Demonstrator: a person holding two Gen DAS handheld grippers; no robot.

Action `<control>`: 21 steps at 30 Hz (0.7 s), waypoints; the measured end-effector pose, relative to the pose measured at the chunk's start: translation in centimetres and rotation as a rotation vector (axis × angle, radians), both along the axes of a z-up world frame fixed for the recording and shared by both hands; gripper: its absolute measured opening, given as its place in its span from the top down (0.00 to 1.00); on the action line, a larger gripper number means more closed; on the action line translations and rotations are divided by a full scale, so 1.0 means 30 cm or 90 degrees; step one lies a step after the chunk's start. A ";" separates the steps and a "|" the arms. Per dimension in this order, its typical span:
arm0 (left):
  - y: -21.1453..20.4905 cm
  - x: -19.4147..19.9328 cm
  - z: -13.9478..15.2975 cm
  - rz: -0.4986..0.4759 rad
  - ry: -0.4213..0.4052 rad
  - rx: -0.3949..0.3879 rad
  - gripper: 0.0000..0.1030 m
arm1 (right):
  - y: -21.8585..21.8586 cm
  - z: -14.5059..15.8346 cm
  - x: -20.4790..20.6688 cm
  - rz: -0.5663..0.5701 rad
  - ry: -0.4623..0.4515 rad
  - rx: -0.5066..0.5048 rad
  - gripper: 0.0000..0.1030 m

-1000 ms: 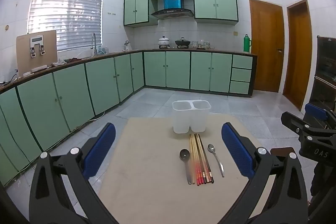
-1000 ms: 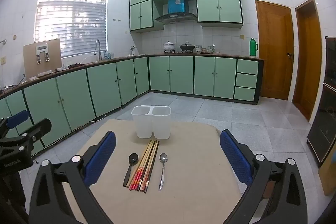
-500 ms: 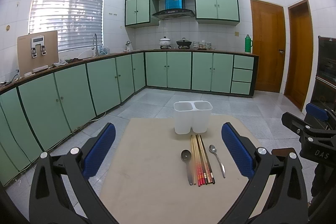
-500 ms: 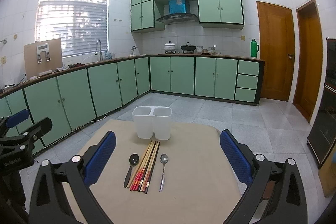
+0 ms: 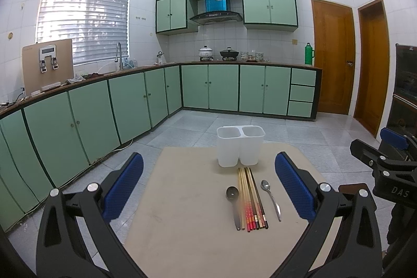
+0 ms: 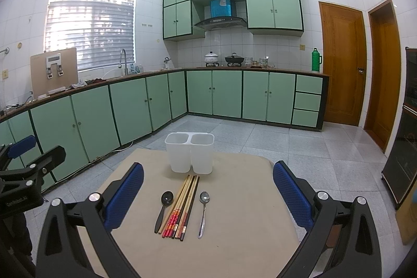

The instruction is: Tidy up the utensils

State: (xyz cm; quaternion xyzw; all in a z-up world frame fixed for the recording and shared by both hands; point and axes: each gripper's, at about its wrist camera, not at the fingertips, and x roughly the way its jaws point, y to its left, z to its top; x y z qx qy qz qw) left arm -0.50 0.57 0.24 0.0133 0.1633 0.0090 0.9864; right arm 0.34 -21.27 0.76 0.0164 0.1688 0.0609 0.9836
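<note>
A white two-compartment utensil holder (image 5: 241, 145) (image 6: 189, 155) stands empty at the far side of a beige table (image 5: 182, 212) (image 6: 247, 220). In front of it lie a bundle of several chopsticks (image 5: 251, 197) (image 6: 182, 205), a black spoon (image 5: 232, 202) (image 6: 164, 207) to their left and a silver spoon (image 5: 271, 196) (image 6: 203, 210) to their right. My left gripper (image 5: 208, 186) hovers open above the table's near side, nothing between its blue pads. My right gripper (image 6: 208, 189) is also open and empty, with the utensils lying between and beyond its fingers.
Green floor cabinets (image 5: 104, 111) run along the left and back walls, with a sink and pots on the counter. Two wooden doors (image 5: 333, 59) are at the right. The right gripper's body (image 5: 385, 168) shows at the left view's right edge.
Both views have drifted very slightly; the holder and utensils sit marginally further right in each view. Both grippers stay open and nothing on the table has moved.
</note>
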 end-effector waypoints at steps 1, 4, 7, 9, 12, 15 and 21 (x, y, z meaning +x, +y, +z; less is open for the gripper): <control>0.001 0.000 0.000 0.000 0.000 0.000 0.05 | 0.000 0.001 0.000 0.000 0.000 0.001 0.06; 0.005 -0.002 -0.001 0.001 0.000 0.000 0.05 | 0.002 0.002 -0.003 0.000 -0.001 0.001 0.06; 0.015 -0.004 0.001 0.001 0.001 0.000 0.05 | 0.000 0.001 0.001 0.000 -0.001 0.000 0.06; 0.014 -0.003 0.001 0.001 0.002 0.001 0.05 | 0.000 0.004 -0.001 0.001 0.000 0.001 0.06; 0.016 -0.009 -0.002 0.001 0.002 0.001 0.05 | -0.001 0.003 -0.002 0.000 0.000 0.001 0.06; 0.020 -0.004 -0.006 0.002 0.003 0.001 0.05 | -0.001 0.002 -0.001 0.000 0.000 0.001 0.06; 0.024 -0.005 -0.007 0.002 0.003 0.001 0.05 | -0.002 0.000 -0.001 0.001 0.000 0.002 0.06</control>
